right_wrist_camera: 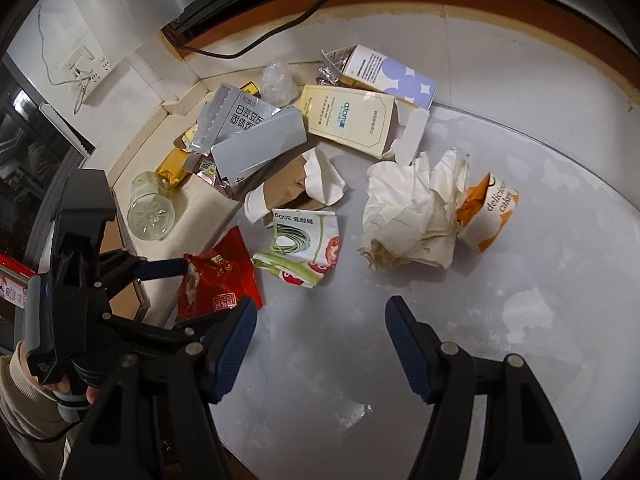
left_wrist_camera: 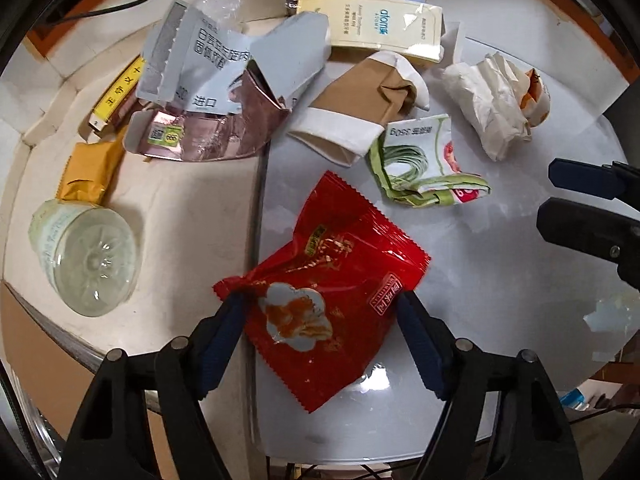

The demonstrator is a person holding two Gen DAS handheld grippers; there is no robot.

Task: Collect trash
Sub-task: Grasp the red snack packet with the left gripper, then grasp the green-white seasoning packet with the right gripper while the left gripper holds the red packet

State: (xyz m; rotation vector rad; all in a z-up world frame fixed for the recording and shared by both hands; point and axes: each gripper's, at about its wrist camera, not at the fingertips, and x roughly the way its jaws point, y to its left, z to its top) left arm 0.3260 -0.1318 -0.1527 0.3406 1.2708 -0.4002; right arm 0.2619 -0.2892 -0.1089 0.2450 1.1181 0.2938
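A red snack wrapper (left_wrist_camera: 332, 292) lies at the seam between the grey table (left_wrist_camera: 500, 280) and a cream ledge (left_wrist_camera: 180, 216). My left gripper (left_wrist_camera: 320, 304) points down astride it, open, with one blue fingertip at its crumpled left corner and the other at its right edge. The right wrist view shows the same wrapper (right_wrist_camera: 220, 276) between the left gripper's fingers (right_wrist_camera: 164, 270). My right gripper (right_wrist_camera: 320, 344) stands open over bare table, nothing between its fingers, and it shows at the right edge of the left wrist view (left_wrist_camera: 560, 204). More trash lies beyond: a green-and-white bag (right_wrist_camera: 304, 240) and crumpled white paper (right_wrist_camera: 412, 216).
Further back lie a flattened paper cup (left_wrist_camera: 360, 108), a cream box (left_wrist_camera: 376, 28), a torn grey box (left_wrist_camera: 224, 60) and a pink foil carton (left_wrist_camera: 208, 132). A clear plastic bottle (left_wrist_camera: 88, 256) lies on the ledge. A cake cup (right_wrist_camera: 492, 212) sits beside the white paper. A sleeve (right_wrist_camera: 24, 400) shows at lower left.
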